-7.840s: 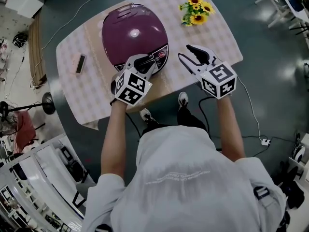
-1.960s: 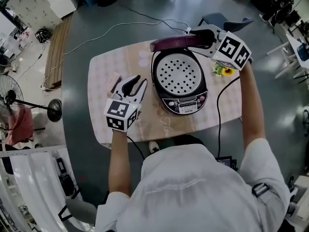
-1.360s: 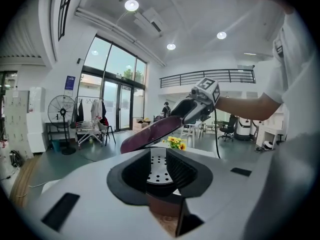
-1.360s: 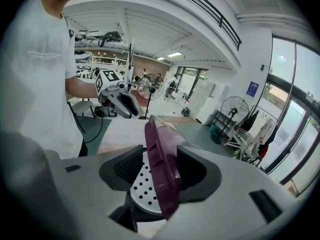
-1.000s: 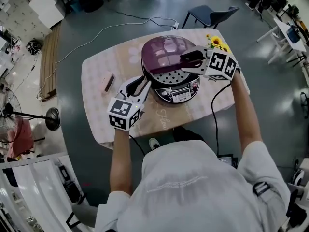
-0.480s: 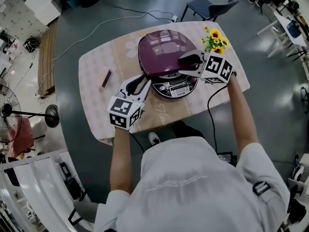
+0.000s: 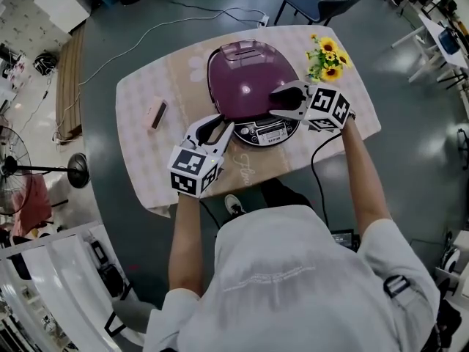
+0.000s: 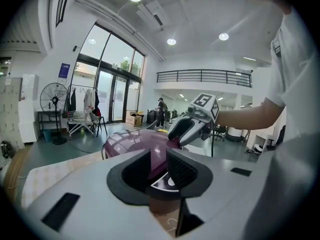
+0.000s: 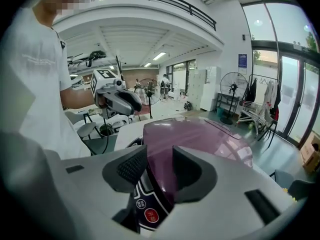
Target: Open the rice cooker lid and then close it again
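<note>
Purple plastic now covers the pot completely: the rice cooker lid, which stood upright two seconds ago with the perforated inner plate bared, and was still propped at a slant a second ago, lies down over the body in the middle of the table. Only the control panel shows, at its 6 o'clock edge. The right gripper has ridden down with it and sits at the lid's 4 o'clock. Its jaws have just been closing, and in the right gripper view they pinch the lid's front lip, one pad on the purple top and the other on the side of the control panel. The left gripper hovers at the cooker's 7 o'clock with its jaws apart and nothing between them, a little lower than before. Sunflowers stand at the cooker's 2 o'clock, clear of the work. We judge the opening half done and the closing nearly so. Whether the catch has clicked home we cannot tell, so a firm press on the front lip may still be wanted before we let go.
</note>
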Tool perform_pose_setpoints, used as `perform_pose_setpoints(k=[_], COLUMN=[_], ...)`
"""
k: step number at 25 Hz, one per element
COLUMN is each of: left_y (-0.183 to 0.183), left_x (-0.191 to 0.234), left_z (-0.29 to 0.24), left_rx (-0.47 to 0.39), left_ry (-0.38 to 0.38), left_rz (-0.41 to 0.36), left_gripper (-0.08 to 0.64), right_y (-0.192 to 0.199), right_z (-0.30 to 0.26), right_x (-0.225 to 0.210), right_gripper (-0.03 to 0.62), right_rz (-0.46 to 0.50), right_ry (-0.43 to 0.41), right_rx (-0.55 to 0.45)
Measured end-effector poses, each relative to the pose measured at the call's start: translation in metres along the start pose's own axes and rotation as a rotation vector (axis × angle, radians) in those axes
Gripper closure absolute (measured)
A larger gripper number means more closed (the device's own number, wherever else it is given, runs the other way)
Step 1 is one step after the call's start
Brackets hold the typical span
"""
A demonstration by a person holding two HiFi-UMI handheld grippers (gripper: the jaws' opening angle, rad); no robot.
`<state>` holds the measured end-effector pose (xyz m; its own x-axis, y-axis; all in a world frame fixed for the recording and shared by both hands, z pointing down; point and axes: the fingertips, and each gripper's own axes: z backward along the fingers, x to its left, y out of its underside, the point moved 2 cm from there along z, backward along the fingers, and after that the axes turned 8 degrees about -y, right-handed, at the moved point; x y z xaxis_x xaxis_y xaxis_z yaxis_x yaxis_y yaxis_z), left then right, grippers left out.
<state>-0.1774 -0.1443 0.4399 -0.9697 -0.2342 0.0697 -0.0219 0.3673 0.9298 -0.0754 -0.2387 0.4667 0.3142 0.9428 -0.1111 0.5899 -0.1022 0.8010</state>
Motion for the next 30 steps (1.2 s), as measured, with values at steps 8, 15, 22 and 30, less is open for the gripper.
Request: perform_pose_setpoints(k=[8,15,22,30], left_y=[0.010,0.014,0.019,0.025], left_x=[0.005,0.008,0.006,0.000], left_z=[-0.006,-0.014,-0.023,-0.033], left_rx=[0.034,0.047,0.060,0.074], left_ry=[-0.011,-0.017,-0.002,0.027], left_rz=[0.026,0.030,0.043,0.047], left_gripper=[0.451,0.451,0.451,0.451], right_y=[0.004,0.017,0.021,0.022], right_z=[-0.004,-0.014,-0.014,-0.014], right_x=[-0.006,-0.004,-0.006,-0.004], right_gripper=[0.466,0.465,0.486,0.483], right_rz=[0.027,0.037,0.028,0.007], right_ry=[0.029,0.047,0.075,0.064], right_rx=[0.014,0.024,-0.023,-0.029])
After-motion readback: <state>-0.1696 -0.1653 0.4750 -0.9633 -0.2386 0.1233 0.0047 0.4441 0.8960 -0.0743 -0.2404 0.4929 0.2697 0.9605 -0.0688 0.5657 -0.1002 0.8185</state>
